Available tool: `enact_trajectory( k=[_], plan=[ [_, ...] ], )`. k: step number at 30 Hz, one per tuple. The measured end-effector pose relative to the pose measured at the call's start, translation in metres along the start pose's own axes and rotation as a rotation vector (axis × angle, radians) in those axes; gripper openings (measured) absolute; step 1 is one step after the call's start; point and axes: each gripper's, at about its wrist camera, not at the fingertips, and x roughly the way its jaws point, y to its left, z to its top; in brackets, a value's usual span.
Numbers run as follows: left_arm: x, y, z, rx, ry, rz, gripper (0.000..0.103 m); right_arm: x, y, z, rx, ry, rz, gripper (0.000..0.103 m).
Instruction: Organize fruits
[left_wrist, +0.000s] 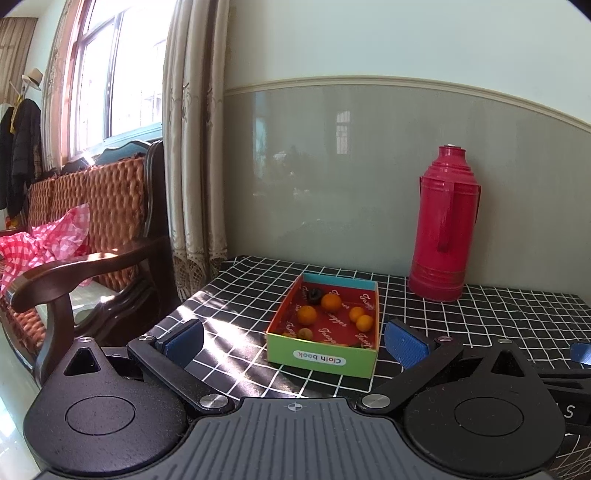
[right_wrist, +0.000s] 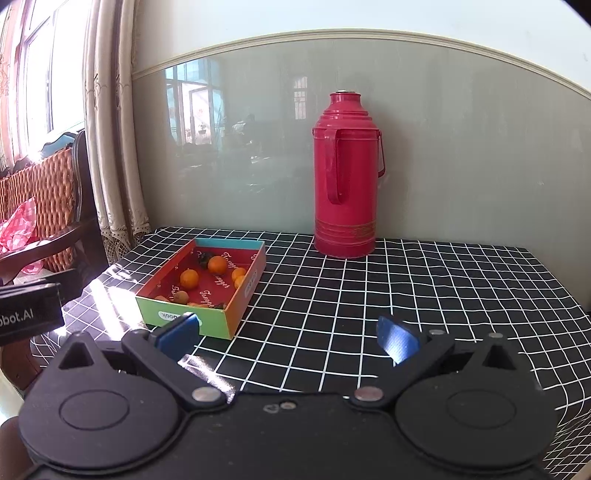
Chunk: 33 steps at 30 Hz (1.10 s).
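Note:
A shallow cardboard box (left_wrist: 325, 360) with a green front wall and red inside sits on the checked tablecloth; it also shows in the right wrist view (right_wrist: 188, 319). Several small oranges (left_wrist: 331, 302) (right_wrist: 217, 265) and a dark fruit (left_wrist: 314, 295) lie in it. My left gripper (left_wrist: 295, 345) is open and empty, just in front of the box. My right gripper (right_wrist: 288, 338) is open and empty, to the right of the box's near corner, above the cloth.
A tall red thermos (left_wrist: 445, 225) (right_wrist: 345, 177) stands against the wall at the back. The table (right_wrist: 406, 295) has a black cloth with white grid. A wooden wicker armchair (left_wrist: 92, 221) stands left of the table's edge. A curtain (left_wrist: 192, 147) hangs behind.

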Motion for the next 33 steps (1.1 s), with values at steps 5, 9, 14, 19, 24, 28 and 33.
enact_trajectory(
  k=[5,9,14,19,24,28,33],
  plan=[
    [0.0009,0.0001,0.0003,-0.001,-0.002,0.001,0.103,-0.0002,-0.0025,0.0026,0.01,-0.008,-0.009,0.097],
    [0.0033,-0.0017,0.0006,0.005,0.006,0.003,0.103,0.0001,-0.0038,0.0051,0.017,-0.014,-0.013,0.097],
    [0.0027,-0.0061,-0.001,0.025,0.002,0.008,0.103,-0.0013,-0.003,0.0063,0.017,-0.022,-0.013,0.097],
    [0.0031,-0.0088,-0.002,0.039,0.007,0.007,0.103,-0.0021,0.0002,0.0061,0.006,-0.021,-0.011,0.097],
    [0.0059,-0.0081,-0.003,0.038,0.022,-0.003,0.103,-0.0023,0.0006,0.0059,0.004,-0.021,-0.006,0.097],
    [0.0073,-0.0022,-0.0059,-0.009,0.02,-0.03,0.103,-0.0016,0.0011,0.005,0.007,-0.021,0.001,0.097],
    [0.0063,-0.005,-0.0064,0.01,0.0,-0.027,0.103,-0.0014,-0.0003,0.0046,0.012,-0.024,0.002,0.097]
  ],
)
